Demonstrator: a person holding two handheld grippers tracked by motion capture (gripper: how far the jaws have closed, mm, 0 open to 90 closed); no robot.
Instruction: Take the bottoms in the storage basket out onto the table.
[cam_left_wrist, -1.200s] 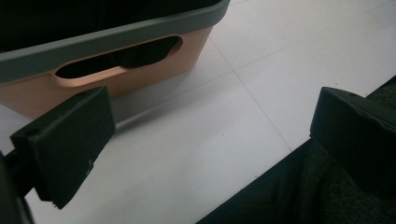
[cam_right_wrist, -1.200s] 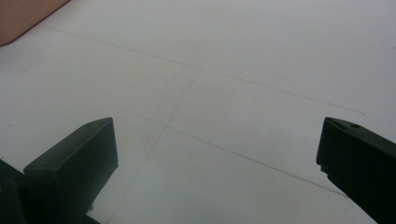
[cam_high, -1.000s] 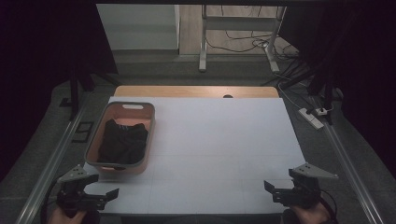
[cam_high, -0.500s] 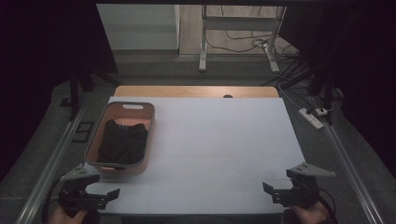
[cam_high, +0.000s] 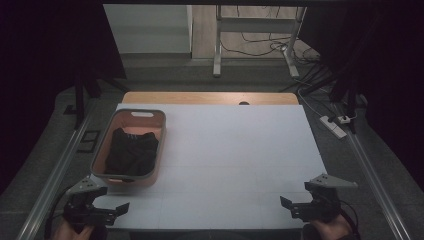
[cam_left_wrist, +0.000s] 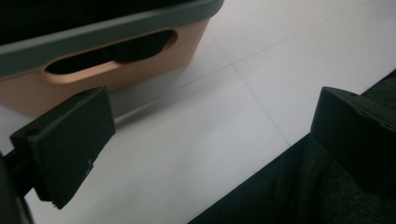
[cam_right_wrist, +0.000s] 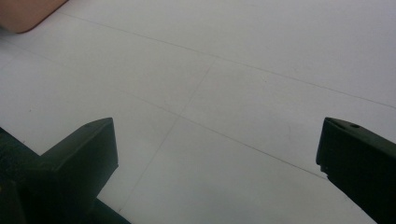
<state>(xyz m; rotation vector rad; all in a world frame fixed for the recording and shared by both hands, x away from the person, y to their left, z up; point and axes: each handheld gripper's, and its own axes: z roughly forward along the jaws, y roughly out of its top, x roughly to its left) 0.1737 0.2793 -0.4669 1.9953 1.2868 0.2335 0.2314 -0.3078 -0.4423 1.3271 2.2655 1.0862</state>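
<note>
White table (cam_high: 240, 150) holds orange basket (cam_high: 111, 176) of dark clothing (cam_high: 131, 152).

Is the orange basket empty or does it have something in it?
Not empty: the orange plastic basket with the grey rim holds a crumpled black cloth, which covers most of its floor in the high view.

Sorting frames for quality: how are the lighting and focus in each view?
High view: dim, dark surroundings, white table lit evenly. Left gripper view: close fingers soft, basket shadowed underneath. Right gripper view: table seams sharp, fingers blurred, no glare.
</note>
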